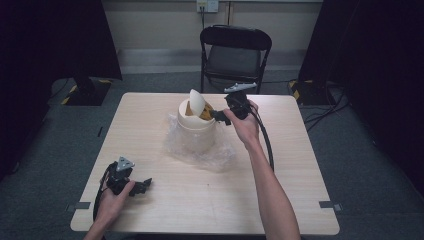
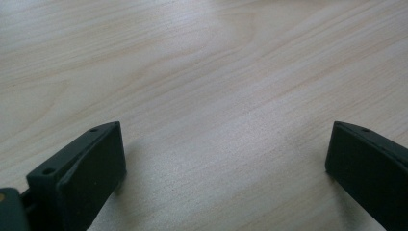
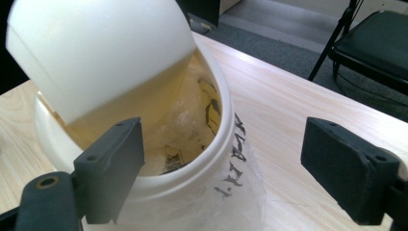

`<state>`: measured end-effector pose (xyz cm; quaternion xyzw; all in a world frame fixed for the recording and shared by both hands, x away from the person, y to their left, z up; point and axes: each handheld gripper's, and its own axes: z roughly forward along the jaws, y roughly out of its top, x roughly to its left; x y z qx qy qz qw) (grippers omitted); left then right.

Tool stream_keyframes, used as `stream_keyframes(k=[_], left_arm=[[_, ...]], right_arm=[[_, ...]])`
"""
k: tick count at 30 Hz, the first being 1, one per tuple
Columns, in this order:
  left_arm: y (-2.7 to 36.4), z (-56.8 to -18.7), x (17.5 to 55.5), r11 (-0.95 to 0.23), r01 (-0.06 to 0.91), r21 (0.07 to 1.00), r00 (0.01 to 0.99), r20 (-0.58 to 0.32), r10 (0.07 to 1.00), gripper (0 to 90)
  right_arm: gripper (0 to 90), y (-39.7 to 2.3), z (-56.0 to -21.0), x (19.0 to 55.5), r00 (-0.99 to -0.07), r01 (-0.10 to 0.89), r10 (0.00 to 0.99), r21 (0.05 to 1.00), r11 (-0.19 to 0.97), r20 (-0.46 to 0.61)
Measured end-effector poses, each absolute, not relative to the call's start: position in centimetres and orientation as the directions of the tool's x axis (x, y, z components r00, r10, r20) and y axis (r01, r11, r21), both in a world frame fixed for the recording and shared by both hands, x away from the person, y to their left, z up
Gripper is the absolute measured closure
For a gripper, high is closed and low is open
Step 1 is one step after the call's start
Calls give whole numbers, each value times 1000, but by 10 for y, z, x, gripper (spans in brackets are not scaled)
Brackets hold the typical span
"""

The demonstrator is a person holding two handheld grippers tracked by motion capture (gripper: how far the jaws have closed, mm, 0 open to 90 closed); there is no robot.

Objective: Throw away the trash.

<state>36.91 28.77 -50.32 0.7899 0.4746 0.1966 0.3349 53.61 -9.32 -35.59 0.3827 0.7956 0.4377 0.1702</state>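
At the table's middle, slightly toward the far side:
Bin: a small cream bin (image 1: 192, 127) stands upright, with handwritten marks on its outer wall in the right gripper view (image 3: 192, 192).
Lid: the bin's swing lid (image 1: 197, 101) is tipped up on edge, so the yellowish inside shows beneath it (image 3: 96, 53).
Bag: a clear plastic bag (image 1: 212, 157) lies crumpled round the bin's base, spreading to the near right; thin plastic film also lines the inside.
Right gripper: right gripper (image 1: 216, 114) is held just right of the bin's rim, jaws spread wide and gripping nothing; one jaw stands in front of the bin's opening, the other is out over the table (image 3: 219, 168).
Left gripper: left gripper (image 1: 145, 184) rests at the near left of the table, well apart from the bin, jaws wide apart over bare wood (image 2: 226, 159), holding nothing.
Table: pale wooden table (image 1: 280, 150).
Chair: a black folding chair (image 1: 235, 52) stands beyond the far edge.
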Motion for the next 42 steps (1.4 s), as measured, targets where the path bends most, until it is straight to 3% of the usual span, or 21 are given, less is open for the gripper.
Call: stream_keyframes(k=[42], left_arm=[[288,-503,369,-323,618,716,472,-10,881,0]], right_arm=[[146,-178,-376,481,-534,511,837,834,206,121]])
